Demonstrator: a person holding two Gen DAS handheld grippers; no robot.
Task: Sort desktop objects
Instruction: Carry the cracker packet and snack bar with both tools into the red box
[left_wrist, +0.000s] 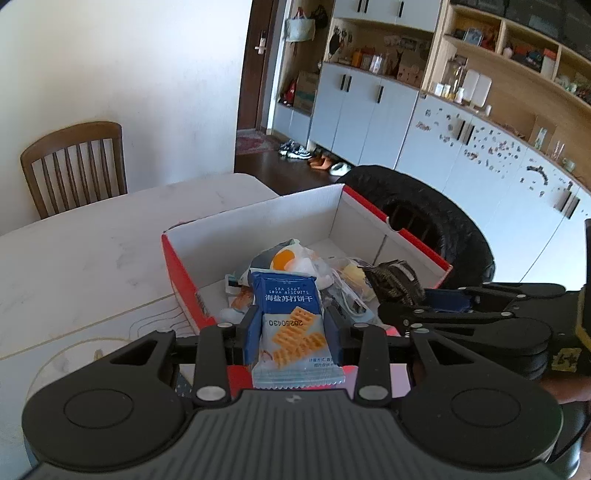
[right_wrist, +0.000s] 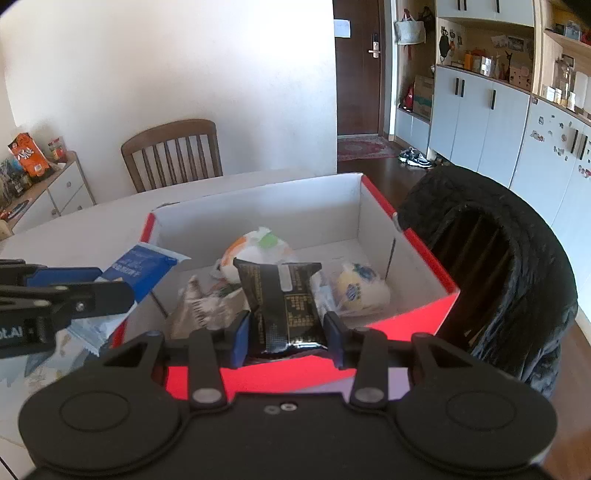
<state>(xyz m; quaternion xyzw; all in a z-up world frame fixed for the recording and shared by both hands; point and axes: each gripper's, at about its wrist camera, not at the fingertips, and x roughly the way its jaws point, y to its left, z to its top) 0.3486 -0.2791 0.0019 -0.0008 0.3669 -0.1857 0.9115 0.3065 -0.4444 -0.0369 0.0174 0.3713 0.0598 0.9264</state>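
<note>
While both packets are hanging over the box, we are reading the scene this way:

Left claw: our left gripper (left_wrist: 291, 328) is pinching the blue soda-biscuit packet (left_wrist: 290, 325) between its blue pads, holding it upright just above the near wall of the box.

Right claw: our right gripper (right_wrist: 286, 325) is pinching the black foil sachet (right_wrist: 286, 306) by its lower half, also over the near wall.

Box: the red-and-white cardboard box (right_wrist: 413, 306) is sitting at the table's far right corner, close to the right edge, and is already holding an orange-and-white pouch (right_wrist: 255, 247), a yellow wrapped snack (right_wrist: 356, 290) and a crumpled silver wrapper (right_wrist: 195, 299).

Table: the white table (left_wrist: 92, 258) is carrying the box; a black coat (right_wrist: 517, 266) is draped over a chair just beside the right edge.

Step in hand: we are judging this as the drop into the box.

Doing it well: we are wanting each packet fully past the near wall before spreading the fingers, the two claws kept apart since they are working close together, and the release made low, so nothing is bouncing off the heap or catching the rim.
</note>
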